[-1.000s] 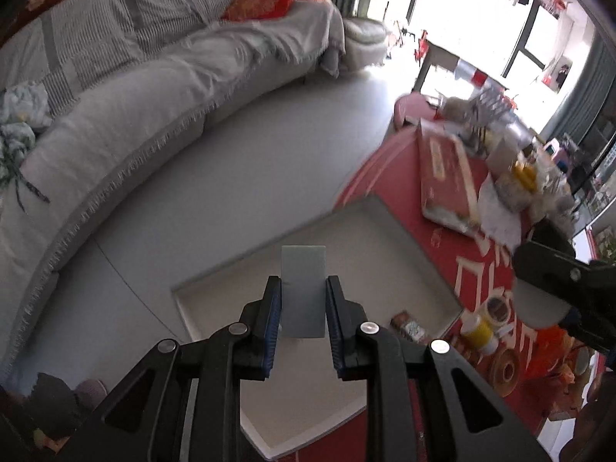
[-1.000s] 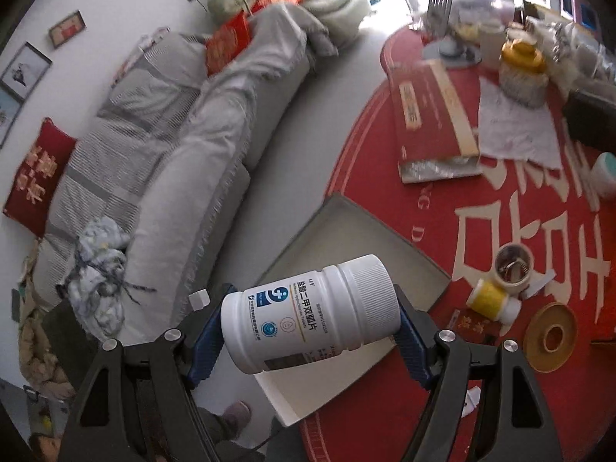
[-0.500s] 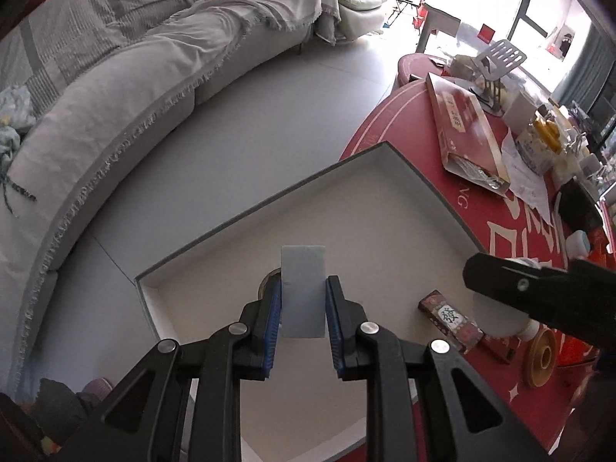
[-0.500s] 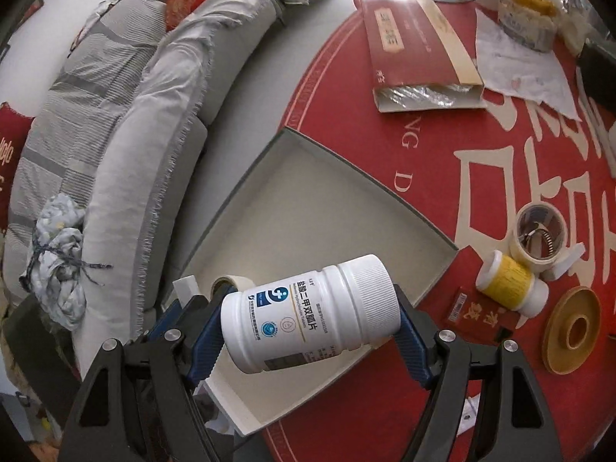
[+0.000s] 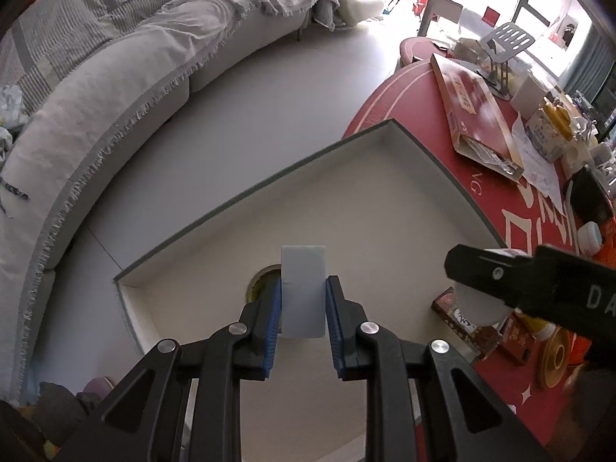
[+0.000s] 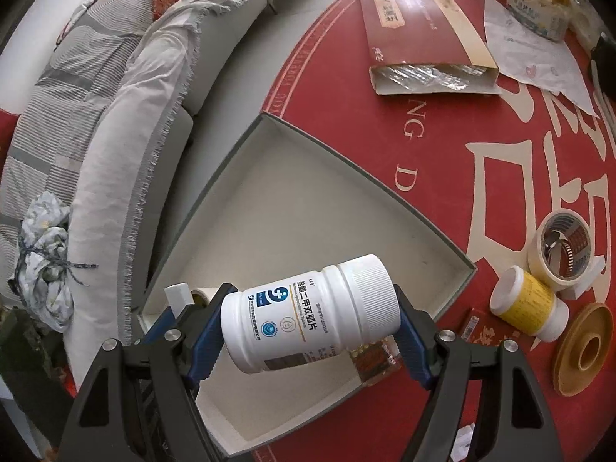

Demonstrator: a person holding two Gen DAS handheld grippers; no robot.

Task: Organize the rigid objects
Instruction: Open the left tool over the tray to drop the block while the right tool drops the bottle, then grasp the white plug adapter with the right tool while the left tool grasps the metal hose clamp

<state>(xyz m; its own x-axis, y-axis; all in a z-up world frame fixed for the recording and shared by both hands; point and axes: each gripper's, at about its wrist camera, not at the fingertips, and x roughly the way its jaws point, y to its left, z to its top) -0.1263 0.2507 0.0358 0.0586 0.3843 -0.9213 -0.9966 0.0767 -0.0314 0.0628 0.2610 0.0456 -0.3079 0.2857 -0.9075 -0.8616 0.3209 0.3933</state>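
— Left wrist view: what does the left gripper (image 5: pixel 303 310) hold?
— Tilted steeply down at lower centre, it pinches a pale flat card (image 5: pixel 303 288) above the open box (image 5: pixel 431 192).
— And the right gripper (image 6: pixel 308 331)?
— Angled downward too, clamped on a white pill bottle (image 6: pixel 308 317) lying sideways, low in frame over that box.

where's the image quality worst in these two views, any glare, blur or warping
Left wrist view: windows blown out white at top right; sofa and box rim bow from fisheye. Right wrist view: evenly lit, white bottle label sharp, red table curves toward the edges.
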